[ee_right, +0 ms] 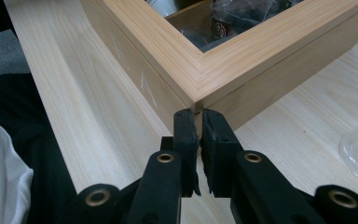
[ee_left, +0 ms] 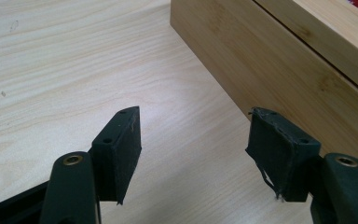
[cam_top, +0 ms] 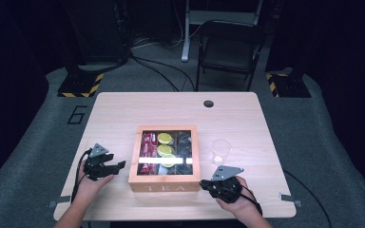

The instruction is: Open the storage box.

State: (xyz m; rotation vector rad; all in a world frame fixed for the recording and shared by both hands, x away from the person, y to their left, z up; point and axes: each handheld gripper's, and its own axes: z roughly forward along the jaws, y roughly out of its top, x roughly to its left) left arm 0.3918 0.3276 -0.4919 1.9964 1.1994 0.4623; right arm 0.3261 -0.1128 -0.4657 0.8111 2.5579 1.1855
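Now the tea box (cam_top: 164, 183) stands near the middle of the table (cam_top: 123, 109), a little toward the person's side, with its glass lid closed. Under the glass are red packets (cam_top: 148, 142) on the left, yellow-green ones (cam_top: 165, 149) in the middle and dark ones (cam_top: 185, 142) on the right. The word TEA is on the front wall.

The left gripper (cam_top: 116, 167) is on the table just beside the left wall of the box. In the left gripper view its jaws are wide apart and hold nothing; the box wall (ee_left: 279, 70) is just past the right-hand jaw, and I cannot tell if it touches.

The right gripper (cam_top: 204, 183) is at the front right corner of the box. In the right gripper view its jaws are nearly together, with only a thin gap, and their tips (ee_right: 199, 122) meet the corner of the box (ee_right: 200, 84) right under the lid; nothing is between them.

A clear cup (cam_top: 221, 151) stands upright to the right of the box, near but apart
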